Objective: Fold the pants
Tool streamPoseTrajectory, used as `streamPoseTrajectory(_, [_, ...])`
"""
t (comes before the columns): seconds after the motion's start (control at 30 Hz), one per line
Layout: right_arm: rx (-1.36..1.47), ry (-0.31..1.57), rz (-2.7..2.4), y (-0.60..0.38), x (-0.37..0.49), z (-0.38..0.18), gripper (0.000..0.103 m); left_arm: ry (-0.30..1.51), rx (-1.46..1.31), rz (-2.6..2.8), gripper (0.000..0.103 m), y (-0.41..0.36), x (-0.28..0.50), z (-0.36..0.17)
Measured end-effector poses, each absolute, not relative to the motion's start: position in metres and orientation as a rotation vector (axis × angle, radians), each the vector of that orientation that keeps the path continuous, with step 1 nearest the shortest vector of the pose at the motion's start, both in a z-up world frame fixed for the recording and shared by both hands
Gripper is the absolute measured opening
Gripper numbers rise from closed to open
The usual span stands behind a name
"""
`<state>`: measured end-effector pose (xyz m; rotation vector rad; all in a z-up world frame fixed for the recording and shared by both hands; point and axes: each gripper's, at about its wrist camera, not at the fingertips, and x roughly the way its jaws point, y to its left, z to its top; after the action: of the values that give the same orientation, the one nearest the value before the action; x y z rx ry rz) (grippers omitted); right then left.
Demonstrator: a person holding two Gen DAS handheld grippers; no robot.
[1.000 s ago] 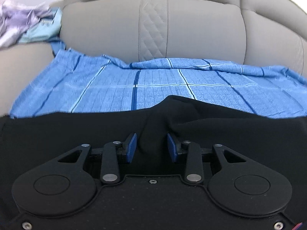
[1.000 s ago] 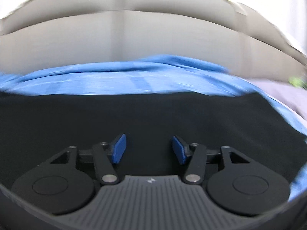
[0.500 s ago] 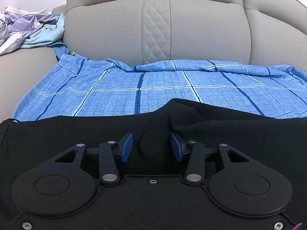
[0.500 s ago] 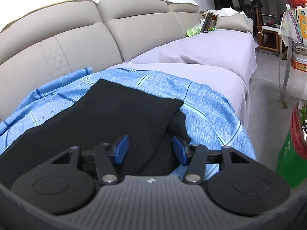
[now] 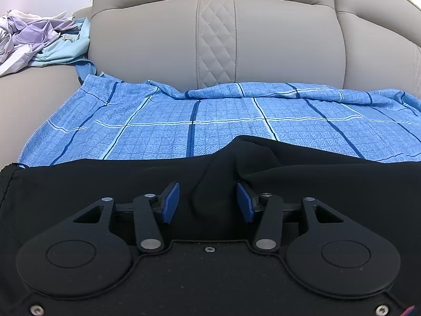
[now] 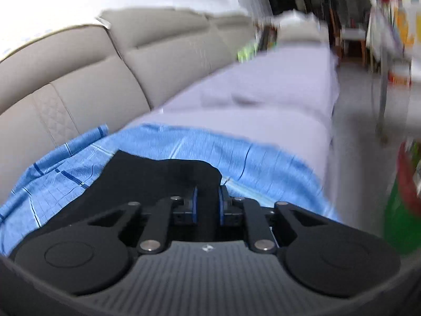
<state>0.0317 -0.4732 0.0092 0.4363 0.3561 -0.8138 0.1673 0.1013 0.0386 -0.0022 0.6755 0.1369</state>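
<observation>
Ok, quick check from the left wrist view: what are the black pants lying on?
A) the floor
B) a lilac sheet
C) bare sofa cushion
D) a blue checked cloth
D: in the left wrist view the black pants lie on the blue checked cloth, which is spread over the seat of the beige sofa.
</observation>
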Motion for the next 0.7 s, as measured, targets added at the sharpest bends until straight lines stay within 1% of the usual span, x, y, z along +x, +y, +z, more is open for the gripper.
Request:
streamPoseTrajectory(0.07, [0.434,0.334,-0.831,-0.469,0.024,0.010,0.018,0.678,0.000,0.136,0.047,0.101,0.167,0.039])
streamPoseTrajectory(0.13, [0.513,0.353,-0.840,-0.479,0.019,0.005,0.018,0.680,-0.001,0.137,0.047,0.101,0.168,0.039])
streamPoseTrajectory(0.2, [0.606,0.366,-0.834,-0.491,0.014,-0.002,0.022,0.689,-0.001,0.138,0.047,0.101,0.168,0.041])
streamPoseTrajectory(0.23, [0.629,0.368,-0.836,-0.494,0.011,-0.002,0.050,0.696,0.001,0.140,0.047,0.100,0.169,0.042])
streamPoseTrajectory(0.33, [0.673,0.325,-0.858,-0.495,-0.004,0.002,0.060,0.717,0.014,0.132,0.047,0.097,0.166,0.048])
streamPoseTrajectory(0.43, [0.741,0.324,-0.837,-0.496,-0.018,0.001,0.063,0.706,-0.010,0.076,0.048,0.093,0.154,0.058])
streamPoseTrajectory(0.53, [0.766,0.377,-0.741,-0.490,-0.016,-0.003,0.063,0.682,-0.020,0.013,0.052,0.083,0.135,0.068])
streamPoseTrajectory(0.63, [0.767,0.436,-0.703,-0.482,-0.011,-0.010,0.062,0.679,-0.018,-0.066,0.053,0.072,0.118,0.072])
streamPoseTrajectory(0.7, [0.789,0.422,-0.702,-0.482,-0.011,-0.013,0.061,0.692,-0.002,-0.100,0.054,0.063,0.109,0.071])
